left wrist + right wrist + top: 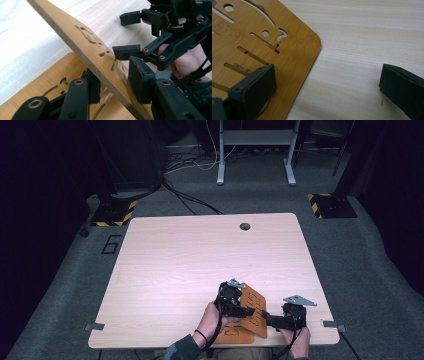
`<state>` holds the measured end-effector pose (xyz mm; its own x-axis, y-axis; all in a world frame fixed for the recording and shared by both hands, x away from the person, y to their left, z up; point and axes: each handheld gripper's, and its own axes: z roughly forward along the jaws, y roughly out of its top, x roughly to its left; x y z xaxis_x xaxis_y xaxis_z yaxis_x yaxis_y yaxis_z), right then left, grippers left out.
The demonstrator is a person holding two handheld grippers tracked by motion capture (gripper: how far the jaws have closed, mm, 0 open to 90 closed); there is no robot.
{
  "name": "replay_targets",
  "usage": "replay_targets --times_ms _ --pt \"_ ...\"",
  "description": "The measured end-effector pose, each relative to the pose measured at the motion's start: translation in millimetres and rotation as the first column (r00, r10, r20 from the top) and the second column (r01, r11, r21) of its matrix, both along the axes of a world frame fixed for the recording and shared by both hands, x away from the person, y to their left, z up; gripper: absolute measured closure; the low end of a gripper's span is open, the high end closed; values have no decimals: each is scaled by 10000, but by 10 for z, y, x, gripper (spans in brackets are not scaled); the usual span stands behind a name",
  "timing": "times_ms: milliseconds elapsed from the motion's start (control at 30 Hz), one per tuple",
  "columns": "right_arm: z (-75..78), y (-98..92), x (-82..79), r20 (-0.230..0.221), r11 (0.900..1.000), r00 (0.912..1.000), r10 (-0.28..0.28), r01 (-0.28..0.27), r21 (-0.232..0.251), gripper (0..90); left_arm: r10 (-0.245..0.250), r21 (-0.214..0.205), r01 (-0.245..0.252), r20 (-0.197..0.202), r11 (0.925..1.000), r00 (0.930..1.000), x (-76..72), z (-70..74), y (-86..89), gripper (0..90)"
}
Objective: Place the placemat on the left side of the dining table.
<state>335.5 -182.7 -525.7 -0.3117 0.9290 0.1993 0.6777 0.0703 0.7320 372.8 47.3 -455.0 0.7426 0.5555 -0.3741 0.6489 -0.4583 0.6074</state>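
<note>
a pale wooden table (175, 270) seen from above, with two thin orange-brown wooden boards with cut-out slots near its front edge. one board (37, 87) lies flat on the table. the other board (82, 45) is tilted up on edge above it, standing between the jaws of the left gripper (113, 83); the jaws are narrow around its thickness, but whether both pads press on it cannot be told. the right gripper (327, 87) has its jaws spread wide and holds nothing, one jaw over the rounded corner of the flat board, the other over bare table.
</note>
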Motion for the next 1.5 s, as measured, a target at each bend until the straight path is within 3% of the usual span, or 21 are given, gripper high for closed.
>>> replay_targets --times_ms 567,767,1000,1133,1200,1500 --pt "15 -96 -50 320 9973 9982 -511 527 -508 1 -51 -493 -2 -1059 9988 9944 287 16 -120 754" --pt "30 -199 -87 462 9945 9958 -790 819 -649 2 -142 -1249 -54 -1562 9922 9876 385 55 -138 834" --pt "83 -293 -48 557 9922 9940 -941 982 -767 2 -222 -1524 9 -1384 9883 9901 415 152 -126 860" --pt "87 -316 1 666 9909 9936 -911 971 -937 2 -201 -1508 38 -1073 9886 9940 432 232 -89 860" --pt "85 -318 31 674 9899 9938 -882 950 -1051 3 -159 -1665 -41 -1188 9860 9928 448 255 -61 860" --pt "18 -313 197 526 9850 9956 -773 844 -1506 5 277 -1670 -428 -921 9850 9954 522 371 142 860"
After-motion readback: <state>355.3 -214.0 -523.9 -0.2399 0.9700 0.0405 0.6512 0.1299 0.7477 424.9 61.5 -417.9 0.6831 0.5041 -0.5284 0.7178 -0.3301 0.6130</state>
